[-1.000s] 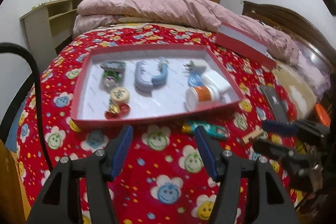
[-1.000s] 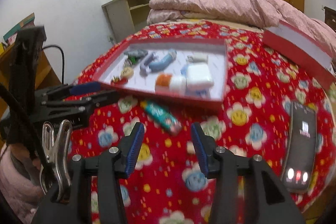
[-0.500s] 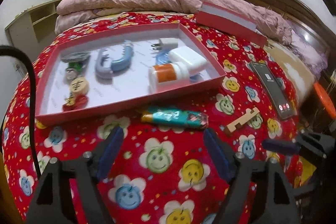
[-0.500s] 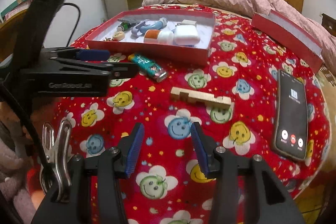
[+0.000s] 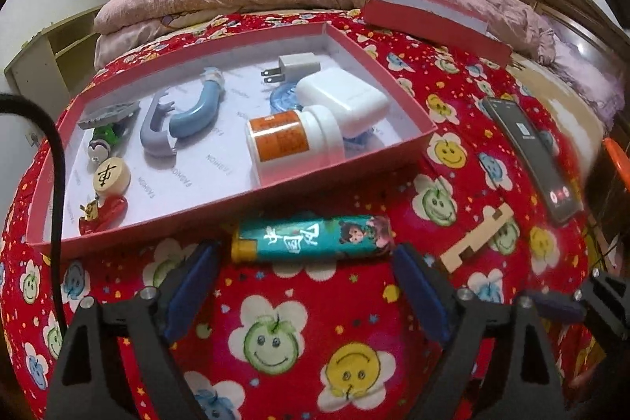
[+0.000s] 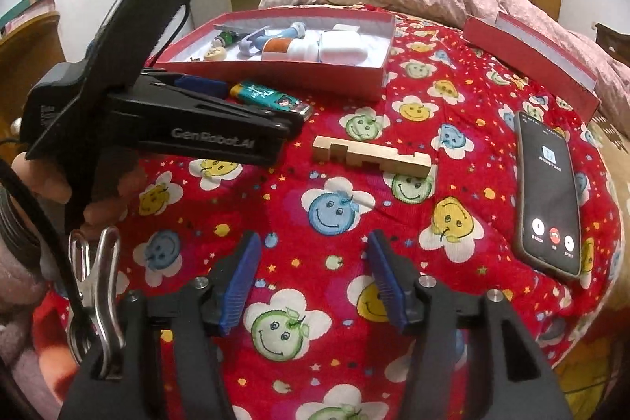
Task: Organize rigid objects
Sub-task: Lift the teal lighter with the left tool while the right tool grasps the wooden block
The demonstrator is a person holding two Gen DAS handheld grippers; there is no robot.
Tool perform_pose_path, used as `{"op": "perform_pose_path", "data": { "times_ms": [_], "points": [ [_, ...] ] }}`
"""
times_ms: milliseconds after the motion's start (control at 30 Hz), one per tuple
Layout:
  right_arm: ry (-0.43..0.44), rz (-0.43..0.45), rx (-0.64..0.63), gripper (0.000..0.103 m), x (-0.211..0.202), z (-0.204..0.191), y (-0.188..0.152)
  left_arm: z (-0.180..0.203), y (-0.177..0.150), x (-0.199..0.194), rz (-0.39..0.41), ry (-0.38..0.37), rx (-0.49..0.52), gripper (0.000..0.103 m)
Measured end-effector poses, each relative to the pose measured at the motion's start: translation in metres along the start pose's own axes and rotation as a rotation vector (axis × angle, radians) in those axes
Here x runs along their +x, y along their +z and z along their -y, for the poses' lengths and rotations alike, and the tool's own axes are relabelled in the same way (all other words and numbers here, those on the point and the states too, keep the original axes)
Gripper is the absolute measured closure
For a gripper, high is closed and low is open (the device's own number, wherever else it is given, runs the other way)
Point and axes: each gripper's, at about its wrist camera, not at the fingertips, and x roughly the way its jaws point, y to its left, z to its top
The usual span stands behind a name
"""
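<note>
Tilting down, left gripper (image 5: 305, 268) and right gripper (image 6: 315, 278) — both gaping, just widened, empty.

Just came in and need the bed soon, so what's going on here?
A person with a tool in each hand is sorting small items into the red box. The left tool, jaws just opened wide, straddles the teal lighter without gripping. The right tool, also opening, faces the wooden block, holding nothing.

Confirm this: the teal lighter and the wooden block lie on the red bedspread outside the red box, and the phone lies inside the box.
Wrong about the phone: it lies on the red bedspread, outside the red box, as the right wrist view shows. The teal lighter and the wooden block do lie on the bedspread outside the box.
</note>
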Motion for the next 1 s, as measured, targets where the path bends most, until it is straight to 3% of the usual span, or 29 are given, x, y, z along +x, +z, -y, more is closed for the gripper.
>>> {"op": "perform_pose_path", "data": {
  "times_ms": [233, 367, 500, 567, 633, 900, 1000],
  "points": [
    [0.017, 0.025, 0.008, 0.042, -0.001, 0.002, -0.004, 0.005, 0.005, 0.005, -0.001, 0.025, -0.055, 0.007],
    [0.022, 0.031, 0.008, 0.04, -0.002, 0.002, -0.005, 0.013, 0.004, 0.007, 0.007, 0.071, -0.02, 0.007],
    [0.025, 0.035, 0.006, 0.038, -0.002, 0.0, -0.005, 0.011, 0.004, 0.008, -0.002, 0.065, -0.04, 0.007],
    [0.026, 0.037, 0.006, 0.038, -0.003, 0.0, -0.006, 0.01, 0.004, 0.008, 0.002, 0.069, -0.035, 0.01],
    [0.028, 0.039, 0.006, 0.037, -0.003, 0.0, -0.007, 0.011, 0.003, 0.004, 0.014, 0.071, -0.031, 0.019],
    [0.03, 0.044, 0.01, 0.037, -0.003, 0.0, -0.007, 0.006, -0.005, -0.006, 0.0, 0.063, -0.038, 0.02],
    [0.028, 0.043, 0.009, 0.037, -0.002, 0.0, -0.007, -0.006, -0.012, -0.013, -0.006, 0.099, -0.056, 0.019]
  ]
}}
